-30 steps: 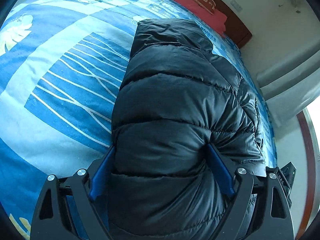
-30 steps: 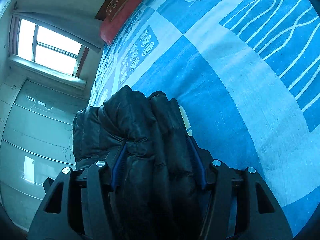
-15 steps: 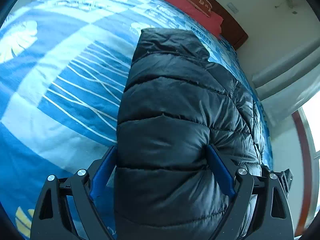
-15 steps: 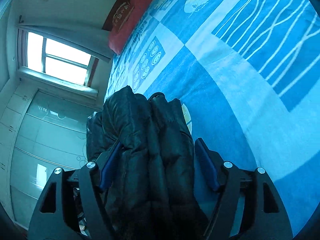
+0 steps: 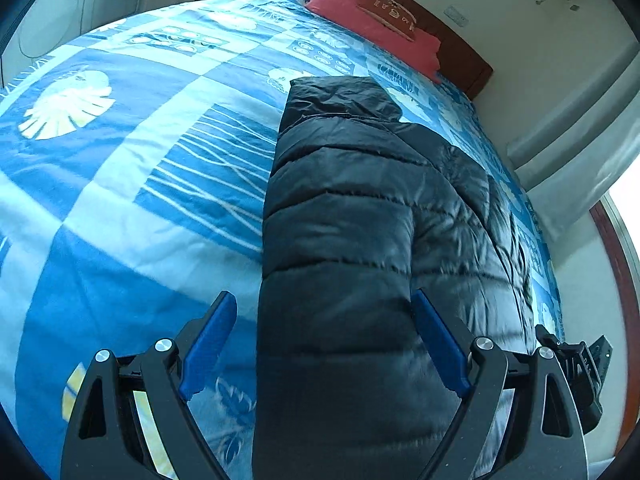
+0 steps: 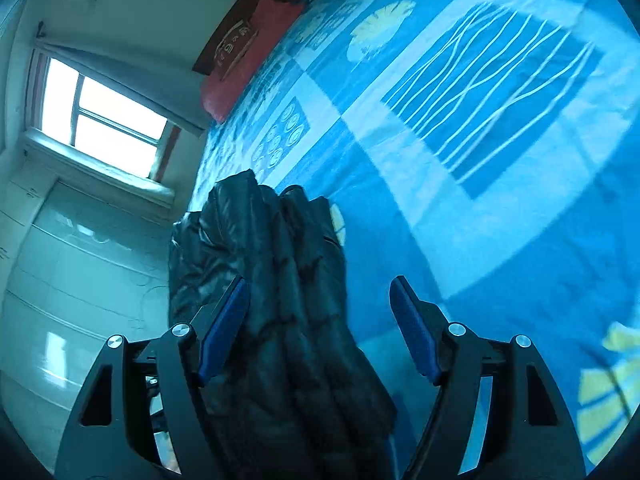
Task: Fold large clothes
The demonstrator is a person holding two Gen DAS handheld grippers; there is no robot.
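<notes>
A black quilted puffer jacket (image 5: 360,200) lies folded into a long strip on the blue patterned bedcover (image 5: 140,200). My left gripper (image 5: 323,300) stands open astride its near end. The left pad (image 5: 208,344) is clear of the cloth and the right pad (image 5: 436,344) is just beside it. In the right wrist view the jacket's stacked layers (image 6: 272,240) bunch between the fingers of my right gripper (image 6: 320,280), which is open. Its left pad (image 6: 224,328) rests against the cloth, while its right pad (image 6: 416,328) stands apart over the bedcover (image 6: 480,160).
Red pillows (image 5: 372,36) lie against a dark wooden headboard (image 5: 460,52) at the far end of the bed. A bright window (image 6: 100,120) and pale wardrobe doors (image 6: 60,280) are beyond the bed's edge by the jacket. Bedcover stretches wide on the jacket's other side.
Both grippers have drawn back and risen from the jacket. The right jaws have spread and let go of the bunched layers. The left pad no longer touches the cloth.
</notes>
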